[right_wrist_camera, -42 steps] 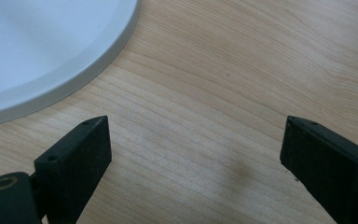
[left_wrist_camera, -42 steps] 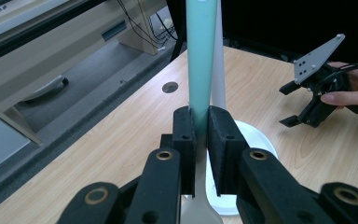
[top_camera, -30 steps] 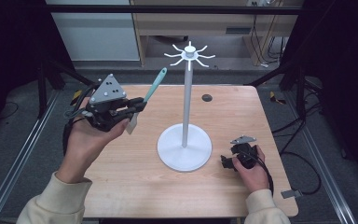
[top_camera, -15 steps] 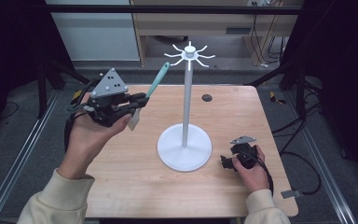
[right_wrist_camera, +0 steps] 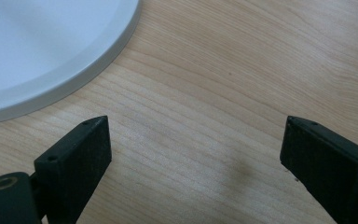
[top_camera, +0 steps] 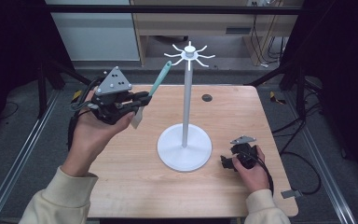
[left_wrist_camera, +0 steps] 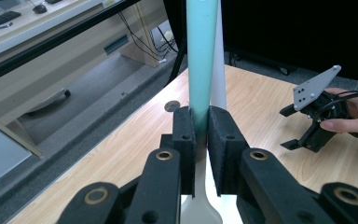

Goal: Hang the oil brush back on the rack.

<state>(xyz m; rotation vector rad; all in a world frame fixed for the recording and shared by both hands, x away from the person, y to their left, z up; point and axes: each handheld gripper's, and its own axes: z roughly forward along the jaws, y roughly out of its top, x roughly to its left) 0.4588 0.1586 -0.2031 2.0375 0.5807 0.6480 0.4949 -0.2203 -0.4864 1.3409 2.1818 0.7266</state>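
The left tongs (top_camera: 137, 100) were clamped tight on a spatula (top_camera: 154, 86), their black padded jaws pinching it where the teal handle met the pale blade. In the left gripper view the handle rose straight up from between the jaws, smooth and matte, and the blade (left_wrist_camera: 199, 205) hung below them. From above, the spatula's long axis tilted up and away toward the white rack (top_camera: 185, 93). The handle end sat just below and to the left of the rack's ring of short curved hooks (top_camera: 189, 52). Hanging it would likely turn on that gap, and the left hand (top_camera: 91, 133) was much the nearer. The rack was a thin pole on a glossy round base (top_camera: 184, 149), standing mid-table (top_camera: 121, 186) on light wood grain. The right tongs (top_camera: 228, 161) rested low by the base, jaws wide apart and holding nothing.
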